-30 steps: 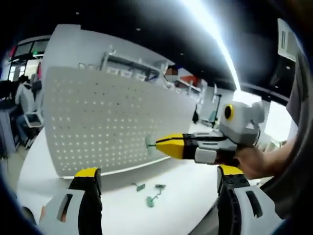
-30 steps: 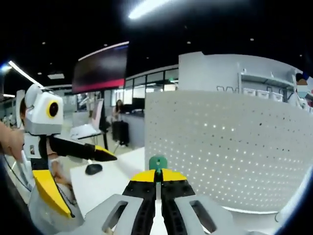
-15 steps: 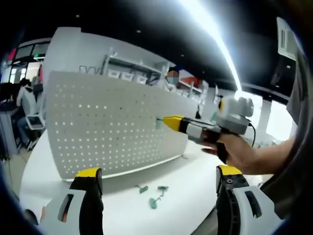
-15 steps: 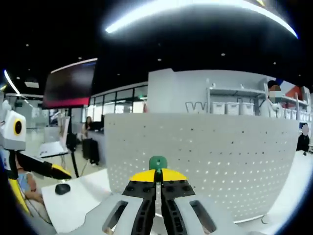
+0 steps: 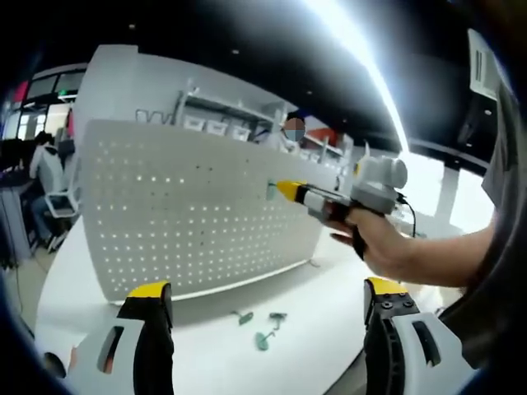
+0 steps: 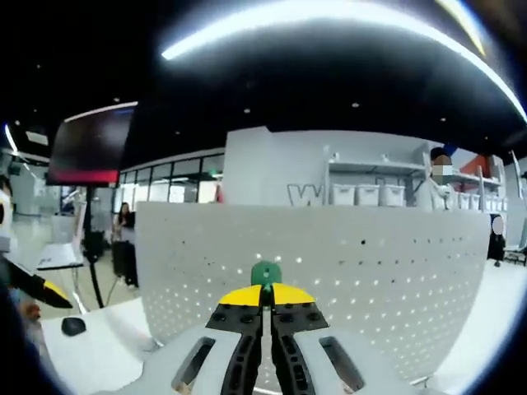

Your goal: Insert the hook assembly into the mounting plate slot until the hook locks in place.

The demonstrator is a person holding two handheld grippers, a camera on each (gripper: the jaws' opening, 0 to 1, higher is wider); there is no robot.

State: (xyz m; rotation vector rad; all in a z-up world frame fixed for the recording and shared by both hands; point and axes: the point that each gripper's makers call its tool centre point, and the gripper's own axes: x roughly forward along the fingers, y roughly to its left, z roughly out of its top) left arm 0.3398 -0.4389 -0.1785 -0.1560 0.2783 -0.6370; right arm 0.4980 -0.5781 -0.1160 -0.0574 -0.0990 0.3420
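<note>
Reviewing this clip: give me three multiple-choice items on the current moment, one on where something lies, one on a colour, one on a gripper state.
1. Where do the spare hooks lie?
A. on the white table in front of the pegboard
B. hung on the pegboard
C. in a bin

2. What colour is the hook at the right gripper?
A. red
B. green
C. black

3. How do the left gripper jaws stand?
A. shut on a hook
B. shut on nothing
C. wide apart, holding nothing

Answers: 1 A, they lie flat on the tabletop below the board. 2 B, green shows above the yellow tips. 3 C, a broad gap separates the two tips.
</note>
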